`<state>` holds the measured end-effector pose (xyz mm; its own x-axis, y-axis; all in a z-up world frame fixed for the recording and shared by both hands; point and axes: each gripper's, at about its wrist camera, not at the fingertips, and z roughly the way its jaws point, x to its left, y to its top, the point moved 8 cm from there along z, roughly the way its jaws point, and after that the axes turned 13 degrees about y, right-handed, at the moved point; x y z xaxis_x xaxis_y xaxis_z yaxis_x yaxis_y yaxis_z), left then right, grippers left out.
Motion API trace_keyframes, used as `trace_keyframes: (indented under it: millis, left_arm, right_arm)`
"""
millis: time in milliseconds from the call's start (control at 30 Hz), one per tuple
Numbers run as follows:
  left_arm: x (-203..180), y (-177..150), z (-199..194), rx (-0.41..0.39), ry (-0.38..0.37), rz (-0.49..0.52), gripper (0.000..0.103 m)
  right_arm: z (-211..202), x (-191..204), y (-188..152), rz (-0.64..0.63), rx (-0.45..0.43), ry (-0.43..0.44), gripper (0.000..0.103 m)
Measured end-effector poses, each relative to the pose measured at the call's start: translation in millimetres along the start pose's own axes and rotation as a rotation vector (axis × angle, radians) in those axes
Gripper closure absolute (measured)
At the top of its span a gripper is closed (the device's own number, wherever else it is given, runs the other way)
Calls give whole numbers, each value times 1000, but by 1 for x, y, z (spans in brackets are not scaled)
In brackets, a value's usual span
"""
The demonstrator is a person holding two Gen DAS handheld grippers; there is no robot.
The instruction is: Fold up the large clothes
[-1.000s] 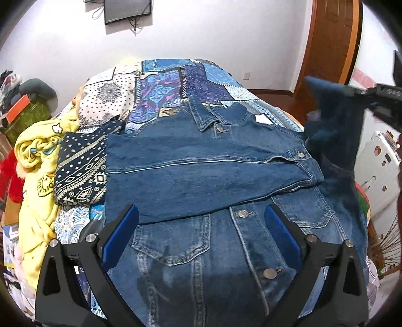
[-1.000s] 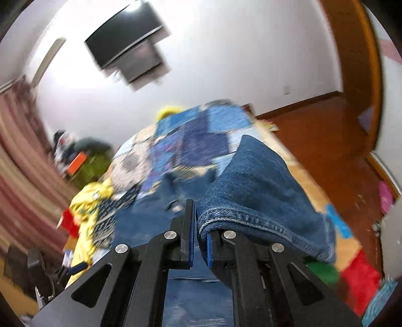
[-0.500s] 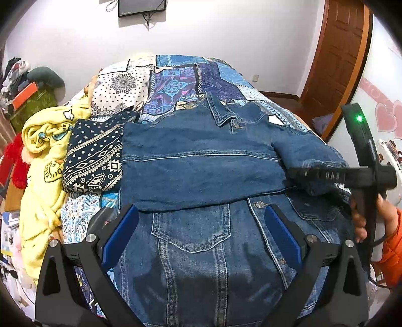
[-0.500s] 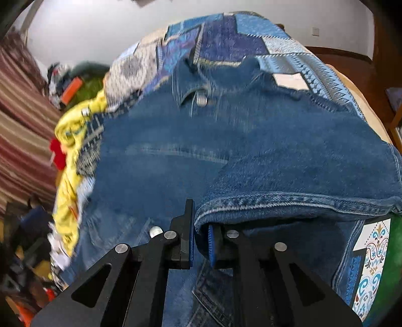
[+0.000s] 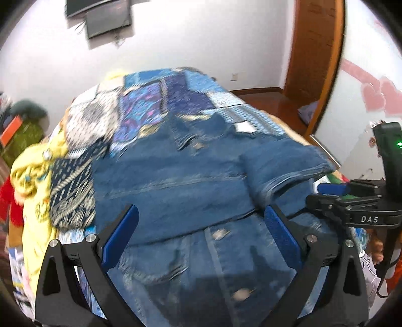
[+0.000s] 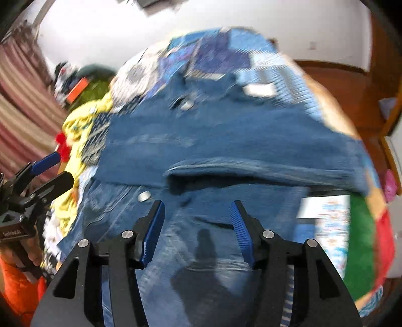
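A blue denim jacket [image 5: 191, 191] lies front-up on the bed, both sleeves folded across its chest. It also shows in the right wrist view [image 6: 226, 140]. The right sleeve cuff [image 5: 289, 163] rests on the jacket's right side. My left gripper [image 5: 201, 229] is open and empty above the jacket's lower front. My right gripper [image 6: 197, 223] is open and empty just below the folded sleeve [image 6: 251, 168]. It shows from the side in the left wrist view [image 5: 329, 191]. Both views are motion-blurred.
A patchwork blue quilt [image 5: 176, 90] covers the bed. Yellow clothing [image 5: 32, 173] and a dark patterned cloth [image 5: 70, 191] lie at the bed's left edge. A wooden door [image 5: 314, 50] and wood floor are at the right. A TV [image 5: 108, 15] hangs on the far wall.
My right gripper carried the right sleeve across the jacket, laid it down, then opened and let it go. My left gripper stayed open and tilted upward a little.
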<state>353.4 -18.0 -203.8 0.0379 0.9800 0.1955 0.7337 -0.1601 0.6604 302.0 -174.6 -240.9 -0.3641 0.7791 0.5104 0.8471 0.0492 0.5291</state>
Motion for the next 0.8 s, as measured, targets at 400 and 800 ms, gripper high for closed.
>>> trace_keyframes:
  millis: [400, 800]
  left_arm:
    - [-158, 50, 17, -25, -138, 304, 2]
    - [-253, 18, 93, 145, -205, 529, 28]
  right_arm:
    - [-101, -92, -6, 109, -227, -249, 38]
    - [-100, -136, -41, 232, -194, -253, 38]
